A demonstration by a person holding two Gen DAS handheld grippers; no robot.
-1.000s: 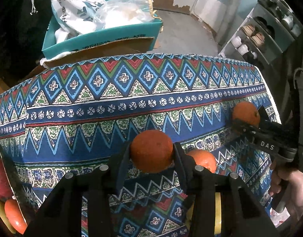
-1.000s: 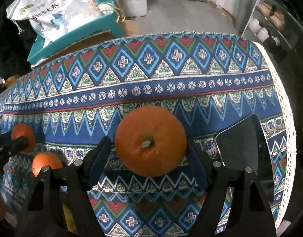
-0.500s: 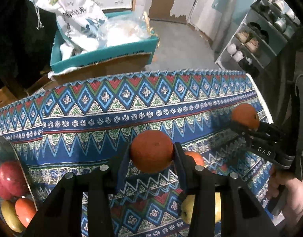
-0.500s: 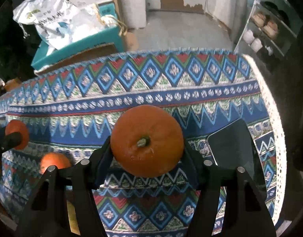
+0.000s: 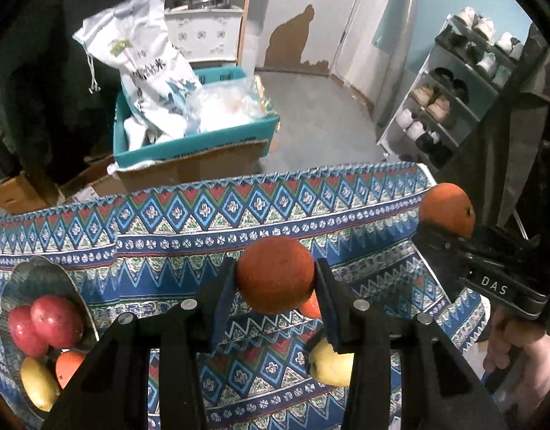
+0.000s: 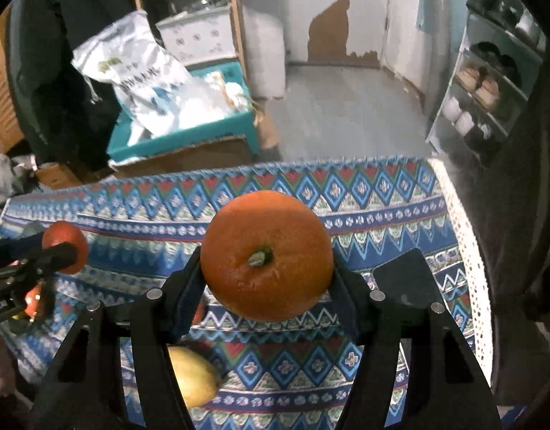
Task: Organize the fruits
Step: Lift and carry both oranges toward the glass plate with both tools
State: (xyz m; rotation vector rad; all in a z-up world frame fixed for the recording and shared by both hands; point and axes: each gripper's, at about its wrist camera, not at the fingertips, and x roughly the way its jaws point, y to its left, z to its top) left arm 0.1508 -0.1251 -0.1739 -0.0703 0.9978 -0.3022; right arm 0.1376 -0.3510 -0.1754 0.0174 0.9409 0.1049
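Observation:
In the left wrist view my left gripper (image 5: 275, 281) is shut on a small orange (image 5: 275, 272), held above the patterned tablecloth (image 5: 189, 229). My right gripper (image 6: 266, 261) is shut on a bigger orange (image 6: 266, 251), stem end facing the camera. Each gripper shows in the other's view: the right one's orange (image 5: 447, 211) at the right, the left one's orange (image 6: 65, 245) at the left. A grey plate (image 5: 35, 279) at the left holds red apples (image 5: 46, 322), a yellow fruit (image 5: 38, 387) and an orange fruit (image 5: 69, 362). A yellow fruit (image 5: 328, 365) and another orange (image 5: 310, 308) lie on the cloth.
A dark empty plate (image 6: 407, 283) lies near the table's right, lace-trimmed edge (image 6: 464, 251). Beyond the far edge stand a teal box with white bags (image 5: 192, 136) and a shoe rack (image 5: 454, 100). A hand (image 5: 525, 358) grips the right tool.
Both grippers have risen off the cloth with their oranges still held. The table looks farther off, and the fruit plate at the left has come fully into the left wrist view.

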